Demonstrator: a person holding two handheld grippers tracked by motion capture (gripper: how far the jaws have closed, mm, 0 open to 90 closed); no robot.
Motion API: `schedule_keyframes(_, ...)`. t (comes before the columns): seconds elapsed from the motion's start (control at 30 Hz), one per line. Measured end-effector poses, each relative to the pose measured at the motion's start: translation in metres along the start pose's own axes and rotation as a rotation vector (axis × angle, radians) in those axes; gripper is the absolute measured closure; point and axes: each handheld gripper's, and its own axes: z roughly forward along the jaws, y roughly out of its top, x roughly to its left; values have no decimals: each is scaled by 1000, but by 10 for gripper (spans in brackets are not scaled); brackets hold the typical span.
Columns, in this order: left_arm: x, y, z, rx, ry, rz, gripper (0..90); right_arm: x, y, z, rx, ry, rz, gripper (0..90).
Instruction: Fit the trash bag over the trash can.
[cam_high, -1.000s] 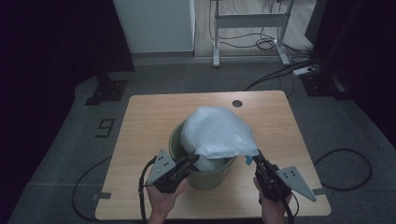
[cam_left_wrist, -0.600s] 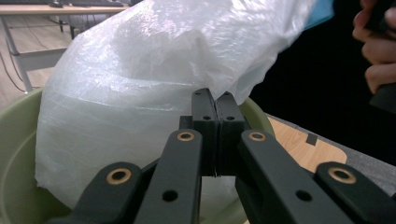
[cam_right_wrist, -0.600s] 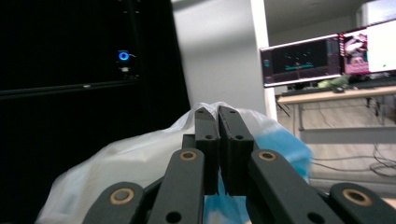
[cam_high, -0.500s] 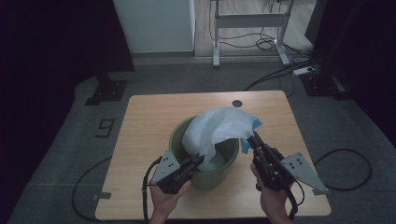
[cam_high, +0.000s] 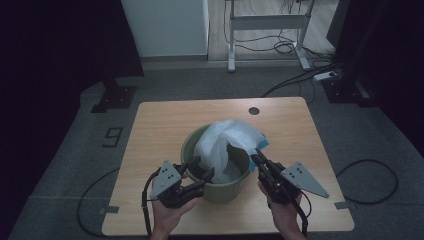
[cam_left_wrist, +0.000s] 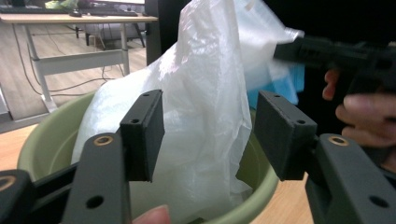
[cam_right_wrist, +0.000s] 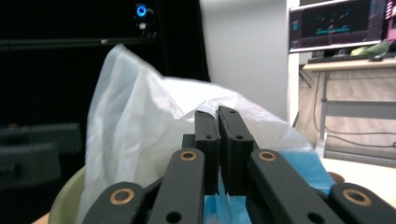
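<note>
White bag sits in green bucket, right tongs pinching it.

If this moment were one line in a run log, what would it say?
left gripper: open, jaws just opened, off bag | right gripper: shut on thin white plastic bag | bag: half in round green plastic bucket

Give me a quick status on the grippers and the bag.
Left gripper just opened, off the bag. Right gripper shut on the bag's edge, lifting it over the bucket. Nothing in the way.
</note>
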Motion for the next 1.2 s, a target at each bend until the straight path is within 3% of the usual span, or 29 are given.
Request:
schedule_keyframes(0.3,1,16,23,31,33,-25,399,7,-9,4,29,38,-2,855)
schedule_keyframes(0.37,-4,23,30,47,52,-3,426,8,-9,4,33,41,-5,854)
schedule_keyframes(0.43,-6,29,35,57,75,14,539,8,-9,4,35,43,-6,849)
schedule_keyframes(0.57,-3,35,40,67,71,42,827,6,-9,2,40,39,-17,844)
schedule_keyframes(0.67,-3,34,39,81,75,58,898,3,-11,1,53,27,-14,837)
schedule_keyframes(0.73,-3,33,36,88,75,69,900,1,-11,2,61,20,-1,828)
schedule_keyframes(0.97,3,25,10,51,77,43,900,0,-11,-4,71,27,4,794)
schedule_keyframes(1.2,6,7,-12,31,58,13,900,8,-3,-16,61,43,-50,784)
